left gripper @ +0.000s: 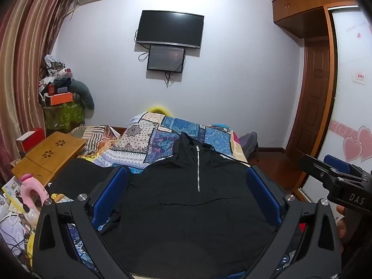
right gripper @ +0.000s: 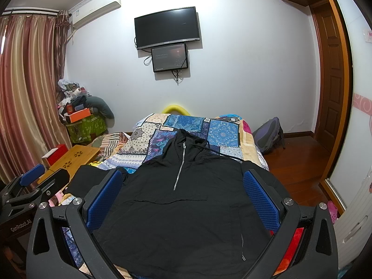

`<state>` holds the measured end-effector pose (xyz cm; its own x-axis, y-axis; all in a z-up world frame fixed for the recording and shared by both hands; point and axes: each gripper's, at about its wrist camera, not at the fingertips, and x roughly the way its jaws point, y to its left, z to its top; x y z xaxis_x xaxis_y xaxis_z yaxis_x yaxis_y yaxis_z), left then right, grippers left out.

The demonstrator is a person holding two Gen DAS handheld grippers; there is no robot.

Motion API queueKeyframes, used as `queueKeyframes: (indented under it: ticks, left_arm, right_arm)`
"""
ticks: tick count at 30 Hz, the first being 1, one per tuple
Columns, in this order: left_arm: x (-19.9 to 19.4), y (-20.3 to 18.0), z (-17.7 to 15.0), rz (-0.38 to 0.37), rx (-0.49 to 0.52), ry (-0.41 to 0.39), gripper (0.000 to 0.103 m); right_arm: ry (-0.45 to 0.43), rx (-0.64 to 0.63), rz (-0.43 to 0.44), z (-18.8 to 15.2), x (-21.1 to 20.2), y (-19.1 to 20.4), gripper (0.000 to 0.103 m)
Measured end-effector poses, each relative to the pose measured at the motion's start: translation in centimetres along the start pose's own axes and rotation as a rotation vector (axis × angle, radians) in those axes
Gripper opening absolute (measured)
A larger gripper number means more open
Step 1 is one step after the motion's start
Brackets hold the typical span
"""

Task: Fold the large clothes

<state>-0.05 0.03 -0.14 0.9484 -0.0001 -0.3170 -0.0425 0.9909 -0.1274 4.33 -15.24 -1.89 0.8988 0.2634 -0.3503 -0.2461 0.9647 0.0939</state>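
Note:
A black hooded pullover (left gripper: 186, 200) with a short silver zipper (left gripper: 198, 169) lies flat, front up, on the patchwork bed cover (left gripper: 148, 137), hood toward the far wall. It also shows in the right wrist view (right gripper: 186, 209). My left gripper (left gripper: 186, 188) is open and empty, held above the garment's lower half, its blue pads (left gripper: 109, 195) wide apart. My right gripper (right gripper: 183, 193) is open and empty too, above the same area. The right gripper also shows at the right edge of the left wrist view (left gripper: 334, 176), and the left gripper at the left edge of the right wrist view (right gripper: 34, 181).
A wooden lap desk (left gripper: 48, 155) and clutter with a pink bottle (left gripper: 30, 193) sit left of the bed. Another dark cloth (right gripper: 90, 179) lies at the pullover's left. A backpack (right gripper: 267, 134) rests on the wooden floor at right, by the door (right gripper: 330, 74) and wardrobe (left gripper: 348, 88).

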Motion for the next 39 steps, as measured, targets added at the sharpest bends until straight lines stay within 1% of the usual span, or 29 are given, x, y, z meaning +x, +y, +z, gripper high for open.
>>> queueKeyframes:
  ticks: [16, 18, 21, 22, 24, 29, 36, 39]
  left_arm:
    - [0.0, 0.2, 0.0, 0.001, -0.002, 0.004, 0.103]
    - [0.5, 1.2, -0.4, 0.003, -0.004, 0.007, 0.103]
    - [0.6, 1.0, -0.6, 0.005, -0.008, 0.013, 0.103]
    - [0.7, 0.6, -0.1, 0.006, -0.009, 0.015, 0.103]
    - [0.9, 0.8, -0.6, 0.009, -0.01, 0.022, 0.103]
    - [1.6, 1.1, -0.4, 0.019, -0.01, 0.027, 0.103]
    - [3.5, 3.2, 0.0, 0.066, -0.031, 0.046, 0.103]
    - [4.7, 4.7, 0.4, 0.093, -0.046, 0.035, 0.103]
  right_arm:
    - [0.01, 0.001, 0.003, 0.0, 0.2, -0.3, 0.103]
    - [0.012, 0.001, 0.002, 0.0, 0.2, -0.4, 0.103]
    - [0.02, 0.004, 0.003, 0.0, 0.3, -0.5, 0.103]
    - [0.023, 0.005, 0.003, 0.0, 0.4, -0.5, 0.103]
    - [0.027, 0.005, 0.002, 0.0, 0.5, -0.4, 0.103]
    - [0.042, 0.008, 0.003, 0.2, 1.1, -0.8, 0.103]
    - [0.067, 0.013, -0.007, 0.4, 2.7, -1.1, 0.103]
    - [0.068, 0.0, -0.023, 0.6, 3.6, -1.3, 0.103]
